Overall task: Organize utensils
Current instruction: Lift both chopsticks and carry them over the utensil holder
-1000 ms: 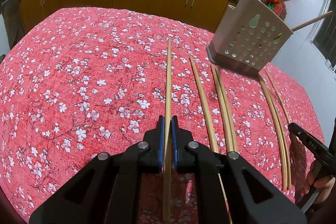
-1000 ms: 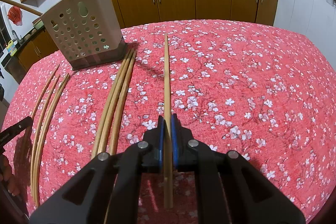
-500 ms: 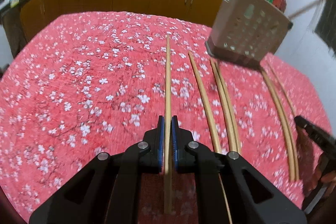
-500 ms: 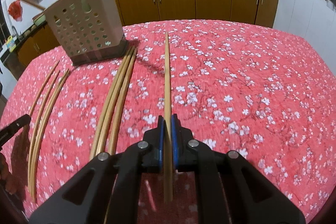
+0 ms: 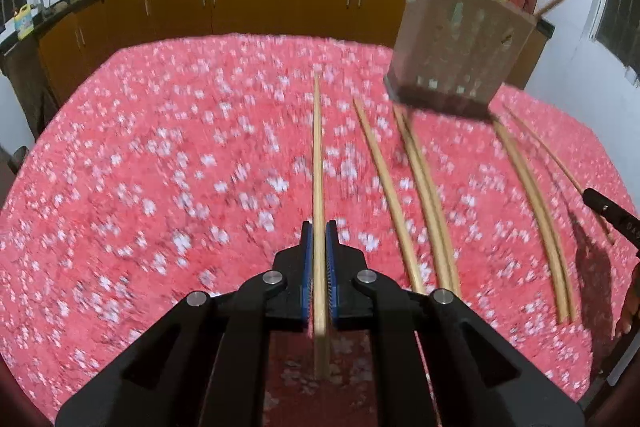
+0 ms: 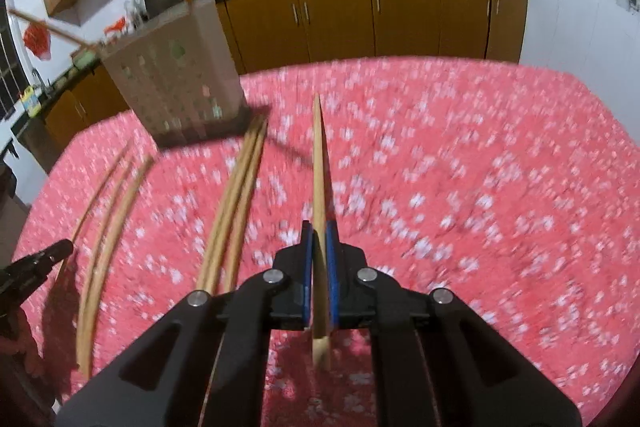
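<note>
broadly, a table (image 5: pixel 120 187) under a red cloth with white blossoms fills both views, with yellow cabinets (image 5: pixel 248 3) and a dark counter behind it. next in size is the perforated beige holder (image 5: pixel 460 39), standing at the far side of the cloth with an orange handle and a thin stick rising out of it. loose chopsticks (image 5: pixel 424 195) lie on the cloth in near-parallel lines running toward the holder: one single, a close pair, then more further to the right in the left view.

the left gripper (image 5: pixel 319 239) is clamped tight on one chopstick (image 5: pixel 318 155), its blue pads pressing the shaft near the thick end, a short stub sticking out behind the jaws. the right gripper (image 6: pixel 319 239) is likewise closed hard on its own chopstick (image 6: pixel 319 163), gripped near the blunt end, tip aimed past the holder's right side. whether either tip is clear of the cloth cannot be told through the blur.

these sticks look light, stiff and smooth, probably bamboo; gripped so near one end they may pivot or slip in the pads, so a hold closer to the middle would steady them for dropping into the holder.

pale characters show on the right gripper's edge in the left view, too blurred to read.
</note>
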The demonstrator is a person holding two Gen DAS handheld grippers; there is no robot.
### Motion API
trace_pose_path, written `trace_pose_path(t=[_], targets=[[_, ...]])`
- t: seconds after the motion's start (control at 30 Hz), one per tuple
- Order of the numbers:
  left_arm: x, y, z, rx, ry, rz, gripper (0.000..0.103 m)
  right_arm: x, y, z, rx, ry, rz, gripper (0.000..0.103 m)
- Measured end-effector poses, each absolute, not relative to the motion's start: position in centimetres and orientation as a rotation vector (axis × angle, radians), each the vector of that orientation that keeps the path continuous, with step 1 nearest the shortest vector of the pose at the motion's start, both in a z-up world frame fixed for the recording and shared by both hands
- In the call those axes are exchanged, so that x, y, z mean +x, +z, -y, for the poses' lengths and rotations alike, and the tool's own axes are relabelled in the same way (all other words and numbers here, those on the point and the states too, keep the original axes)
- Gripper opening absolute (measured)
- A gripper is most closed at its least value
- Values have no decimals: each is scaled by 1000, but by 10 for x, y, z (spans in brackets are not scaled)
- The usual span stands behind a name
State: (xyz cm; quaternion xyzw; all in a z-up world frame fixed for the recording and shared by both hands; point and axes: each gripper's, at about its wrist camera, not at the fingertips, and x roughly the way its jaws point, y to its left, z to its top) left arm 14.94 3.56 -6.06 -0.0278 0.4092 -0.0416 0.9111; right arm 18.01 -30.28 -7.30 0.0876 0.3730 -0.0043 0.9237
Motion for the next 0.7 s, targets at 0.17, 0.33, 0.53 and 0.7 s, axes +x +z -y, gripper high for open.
trace_pose_path(t=[0.17,0.33,0.53,0.7], targets=[[148,-19,-44,-99,-89,-736,7,168,-29,312,195,-28,-637,8],[148,16,-54,-156,-94,-648,7,162,3,320,203,-36,-526,8],[149,41,-59,-195,-102,-585,7,161,21,321,189,-37,-469,8],[145,64,-59,-173,-129,-536,7,153,52,320,180,6,-405,8]])
